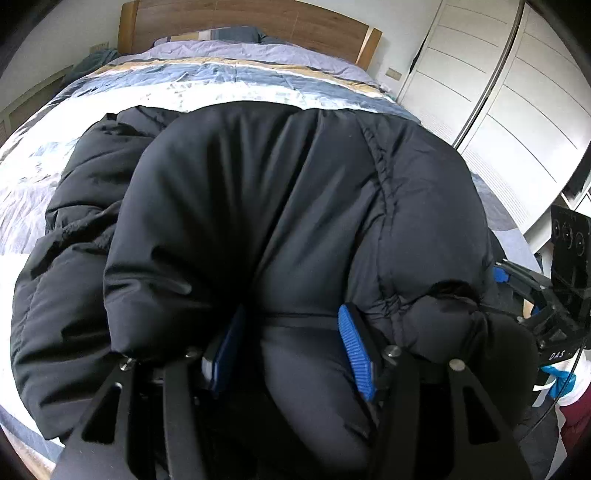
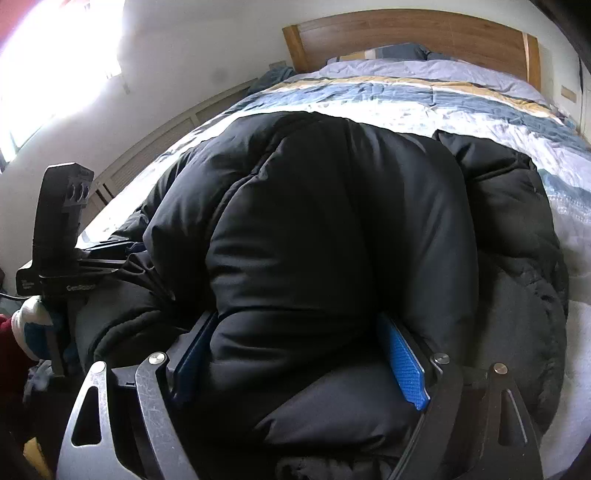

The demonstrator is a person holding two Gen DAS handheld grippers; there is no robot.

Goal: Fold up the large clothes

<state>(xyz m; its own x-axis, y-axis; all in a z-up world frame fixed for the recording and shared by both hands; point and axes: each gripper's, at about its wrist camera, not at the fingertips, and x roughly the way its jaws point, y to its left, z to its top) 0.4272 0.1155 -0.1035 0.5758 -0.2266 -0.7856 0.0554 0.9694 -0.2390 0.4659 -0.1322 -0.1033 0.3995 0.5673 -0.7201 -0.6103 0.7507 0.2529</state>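
Note:
A large black puffer jacket [image 1: 277, 184] lies bunched on the bed, with a thick fold of it raised towards me. In the left wrist view, my left gripper [image 1: 291, 314] is shut on that fold, and padded fabric bulges between its blue pads [image 1: 354, 350]. The right wrist view shows the same jacket [image 2: 332, 203]. My right gripper [image 2: 297, 317] grips a wide roll of it, its jaws standing far apart with the blue pads [image 2: 404, 365] against the fabric. The two grippers hold the near edge side by side. The jacket's lower layers spread out beneath the fold.
The bed carries a blue, white and yellow striped quilt [image 1: 221, 85] below a wooden headboard [image 1: 258, 22]. White wardrobe doors [image 1: 498, 92] stand to the right of the bed. A bright window [image 2: 37, 55] is on the left wall. A dark red sleeve [image 2: 11, 343] shows at the edge.

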